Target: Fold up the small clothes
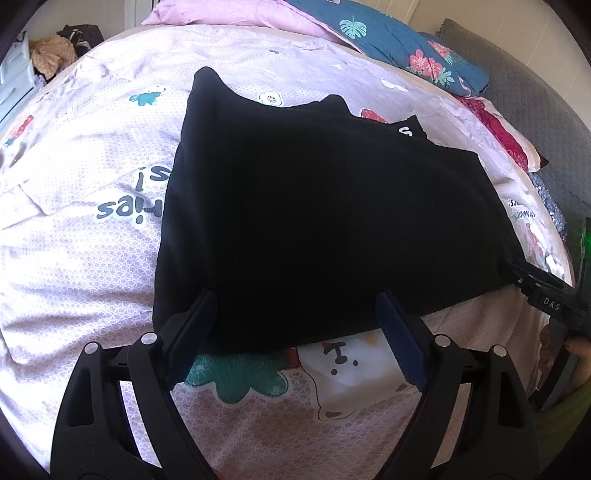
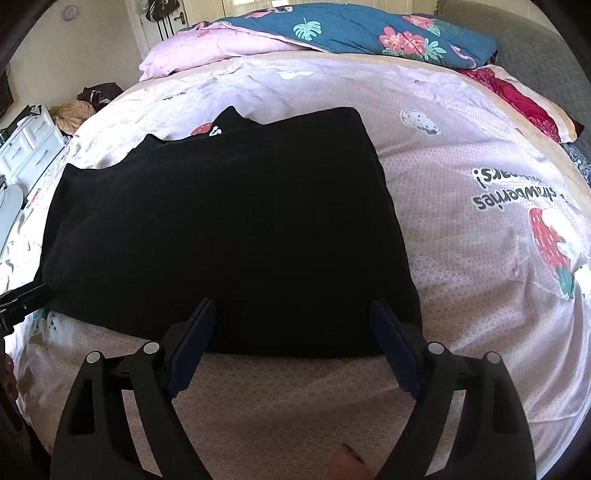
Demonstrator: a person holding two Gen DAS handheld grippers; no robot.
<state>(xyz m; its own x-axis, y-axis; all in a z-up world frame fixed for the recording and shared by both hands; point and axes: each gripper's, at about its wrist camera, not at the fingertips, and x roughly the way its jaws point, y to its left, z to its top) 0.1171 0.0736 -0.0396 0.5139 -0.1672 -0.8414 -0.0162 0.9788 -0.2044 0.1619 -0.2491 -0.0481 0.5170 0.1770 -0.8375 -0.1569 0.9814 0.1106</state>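
A black garment [image 1: 325, 206] lies flat on the pink printed bed sheet [image 1: 74, 240], folded over itself, with pointed corners at its far edge. It also shows in the right wrist view [image 2: 221, 229]. My left gripper [image 1: 297, 306] is open, its jaws spread wide over the garment's near edge, holding nothing. My right gripper [image 2: 291, 314] is open too, jaws spread over the near right part of the garment's edge. The right gripper's body shows at the right edge of the left wrist view [image 1: 546, 291]. The left gripper's tip shows at the left edge of the right wrist view [image 2: 22, 295].
A teal floral quilt [image 2: 369, 33] and a pink pillow [image 2: 207, 48] lie at the bed's far end. A red cushion [image 2: 517, 96] and grey headboard [image 2: 535, 44] are far right. White drawers [image 2: 29, 147] and piled clothes [image 2: 74, 110] stand left of the bed.
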